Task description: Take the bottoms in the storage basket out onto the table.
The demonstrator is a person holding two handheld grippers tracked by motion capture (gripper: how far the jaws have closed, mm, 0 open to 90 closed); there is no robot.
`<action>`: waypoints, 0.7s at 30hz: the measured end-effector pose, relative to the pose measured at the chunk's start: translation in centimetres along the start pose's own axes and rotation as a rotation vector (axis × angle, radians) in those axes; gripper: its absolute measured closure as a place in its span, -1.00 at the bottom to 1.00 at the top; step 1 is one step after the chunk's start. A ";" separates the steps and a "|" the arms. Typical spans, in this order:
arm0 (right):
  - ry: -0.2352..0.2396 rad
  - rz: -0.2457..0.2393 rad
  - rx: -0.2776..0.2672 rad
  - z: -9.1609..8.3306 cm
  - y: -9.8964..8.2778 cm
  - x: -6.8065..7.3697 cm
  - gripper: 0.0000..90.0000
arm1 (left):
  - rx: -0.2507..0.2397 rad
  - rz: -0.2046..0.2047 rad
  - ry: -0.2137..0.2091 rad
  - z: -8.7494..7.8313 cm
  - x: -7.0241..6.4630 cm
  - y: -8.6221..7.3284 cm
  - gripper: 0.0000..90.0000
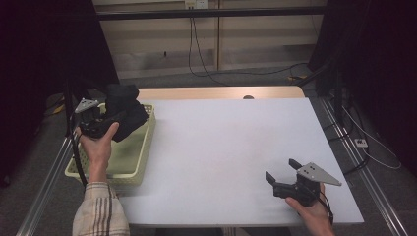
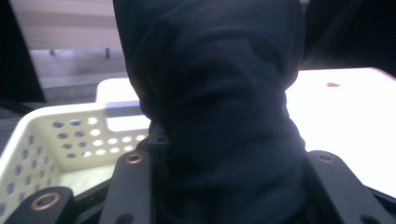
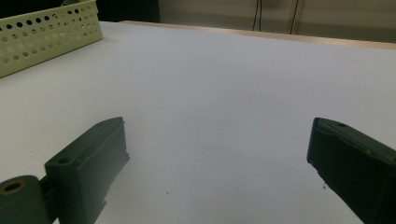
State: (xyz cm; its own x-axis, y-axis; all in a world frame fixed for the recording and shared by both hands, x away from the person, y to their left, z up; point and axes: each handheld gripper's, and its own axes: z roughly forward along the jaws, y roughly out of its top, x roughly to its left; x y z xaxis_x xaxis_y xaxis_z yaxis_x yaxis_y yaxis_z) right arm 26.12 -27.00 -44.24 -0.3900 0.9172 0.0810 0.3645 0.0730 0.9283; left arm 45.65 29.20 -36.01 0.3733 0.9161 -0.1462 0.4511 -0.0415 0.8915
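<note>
A bundle of dark cloth hangs over the far end of the pale yellow perforated basket at the table's left edge. My left gripper is shut on the dark cloth, which bulges up between its jaws in the left gripper view, with the basket below and behind. Near the table's front right corner my right gripper rests low over the white tabletop, its jaws wide apart with nothing between them. My right gripper points toward the basket.
The basket's interior looks bare near the front. Wooden table edge runs along the back. Cables lie on the floor beyond, and metal rails flank the table on the right.
</note>
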 end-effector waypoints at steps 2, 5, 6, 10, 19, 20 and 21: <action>0.001 0.001 0.001 0.0 0.0 0.0 -0.89 | -0.010 0.004 -0.011 -0.2 -0.1 0.2 0.21; 0.001 0.000 0.002 0.0 0.0 0.0 -0.89 | -0.029 0.012 -0.018 -0.6 -0.4 0.5 0.20; 0.001 -0.001 0.001 0.0 0.0 0.0 -0.89 | -0.037 0.018 -0.017 -0.7 -0.5 0.6 0.20; 0.001 -0.001 0.001 0.0 0.0 0.0 -0.89 | -0.095 0.032 -0.019 -1.4 -1.0 0.9 0.20; 0.001 -0.001 0.000 0.0 0.0 0.0 -0.89 | -0.157 0.052 -0.015 -2.3 -1.4 1.3 0.20; 0.002 0.000 -0.001 0.0 0.0 0.0 -0.89 | -0.161 0.057 -0.018 -2.4 -1.5 1.3 0.20; 0.002 0.000 -0.001 0.0 0.0 0.0 -0.89 | -0.161 0.057 -0.018 -2.4 -1.5 1.3 0.20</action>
State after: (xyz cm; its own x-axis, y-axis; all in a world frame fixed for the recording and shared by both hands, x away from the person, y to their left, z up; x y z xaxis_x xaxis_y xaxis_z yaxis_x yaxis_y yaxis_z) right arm 26.11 -27.01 -44.22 -0.3916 0.9165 0.0814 0.3637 0.0729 0.9287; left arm 43.77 28.75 -33.58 0.4093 0.9069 -0.1001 0.2939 -0.0272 0.9554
